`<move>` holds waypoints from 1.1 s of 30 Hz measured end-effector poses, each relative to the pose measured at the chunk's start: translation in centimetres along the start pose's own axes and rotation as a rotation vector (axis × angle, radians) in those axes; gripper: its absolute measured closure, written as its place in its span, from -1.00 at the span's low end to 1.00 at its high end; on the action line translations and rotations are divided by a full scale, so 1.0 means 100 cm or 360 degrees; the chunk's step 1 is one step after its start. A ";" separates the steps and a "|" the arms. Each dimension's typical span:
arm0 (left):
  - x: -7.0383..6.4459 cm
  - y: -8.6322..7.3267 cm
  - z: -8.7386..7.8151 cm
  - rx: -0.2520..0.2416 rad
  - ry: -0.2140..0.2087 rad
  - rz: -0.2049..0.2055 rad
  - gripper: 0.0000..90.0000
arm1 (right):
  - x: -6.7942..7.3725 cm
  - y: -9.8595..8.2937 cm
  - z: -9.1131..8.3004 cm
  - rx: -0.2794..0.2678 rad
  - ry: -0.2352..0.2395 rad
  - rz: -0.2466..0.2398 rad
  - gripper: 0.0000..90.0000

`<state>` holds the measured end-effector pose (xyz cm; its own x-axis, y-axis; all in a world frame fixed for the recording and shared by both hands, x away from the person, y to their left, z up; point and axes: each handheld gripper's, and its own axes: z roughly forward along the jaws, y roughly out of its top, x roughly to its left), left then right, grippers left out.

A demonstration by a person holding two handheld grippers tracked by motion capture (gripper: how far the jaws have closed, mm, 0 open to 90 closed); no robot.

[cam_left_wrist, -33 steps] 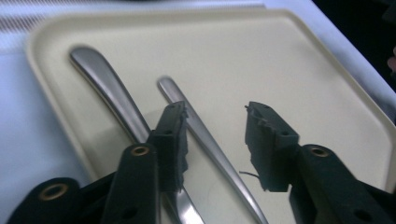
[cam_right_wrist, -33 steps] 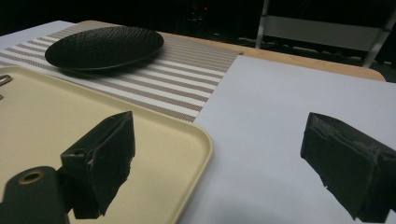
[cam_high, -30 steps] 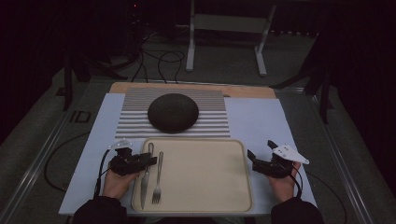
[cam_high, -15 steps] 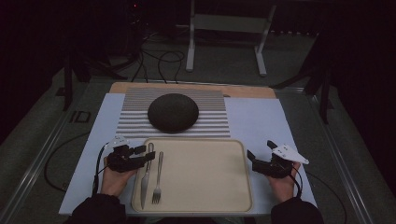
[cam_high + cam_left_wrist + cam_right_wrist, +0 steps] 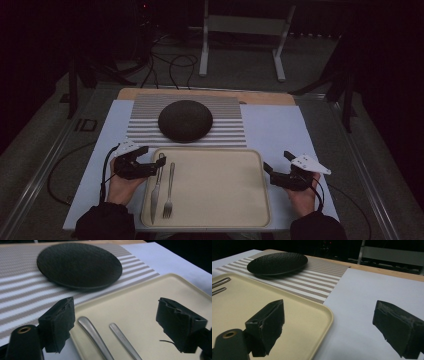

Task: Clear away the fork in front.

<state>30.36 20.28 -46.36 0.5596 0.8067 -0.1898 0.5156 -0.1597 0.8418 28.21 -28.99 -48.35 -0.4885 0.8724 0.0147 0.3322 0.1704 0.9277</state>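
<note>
Cutlery is lying on the tray (image 5: 215, 200): knife (image 5: 156, 186) beside fork (image 5: 169, 190). Left hand-held gripper (image 5: 152, 168) is hovering wide over the knife handle. Right hand-held gripper (image 5: 270, 172) is gaping wide at the tray's edge.

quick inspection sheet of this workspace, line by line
surface: white table cover with a striped placemat at the back
job's things: knife and fork lie side by side at the left of the beige tray; dark plate on the placemat
clutter: nothing seen
grippers: left gripper open, over the knife's handle end; right gripper open, off the tray's right edge
cables: one trails from each gripper; more loop on the floor
surroundings: dark room, metal stand legs behind the table
</note>
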 end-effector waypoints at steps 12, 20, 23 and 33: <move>0.003 0.021 -0.003 -0.0082 0.0103 0.0055 -0.76 | 0.002 0.001 -0.002 -0.0025 -0.0023 -0.0008 -0.82; 0.008 0.028 0.002 -0.0074 0.0128 0.0095 -0.99 | 0.001 0.000 -0.001 -0.0022 -0.0054 -0.0013 -0.82; 0.011 0.030 0.005 -0.0072 0.0144 0.0105 -1.00 | 0.002 -0.001 -0.001 -0.0016 -0.0063 -0.0025 -0.82; 0.023 0.037 0.005 -0.0142 0.0197 0.0098 -1.00 | 0.003 -0.001 0.001 -0.0015 -0.0070 -0.0036 -0.82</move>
<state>33.90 21.28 -43.89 0.5012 0.8618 -0.0774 0.4202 -0.1642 0.8924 28.07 -28.67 -48.49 -0.4598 0.8878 -0.0224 0.3139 0.1860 0.9311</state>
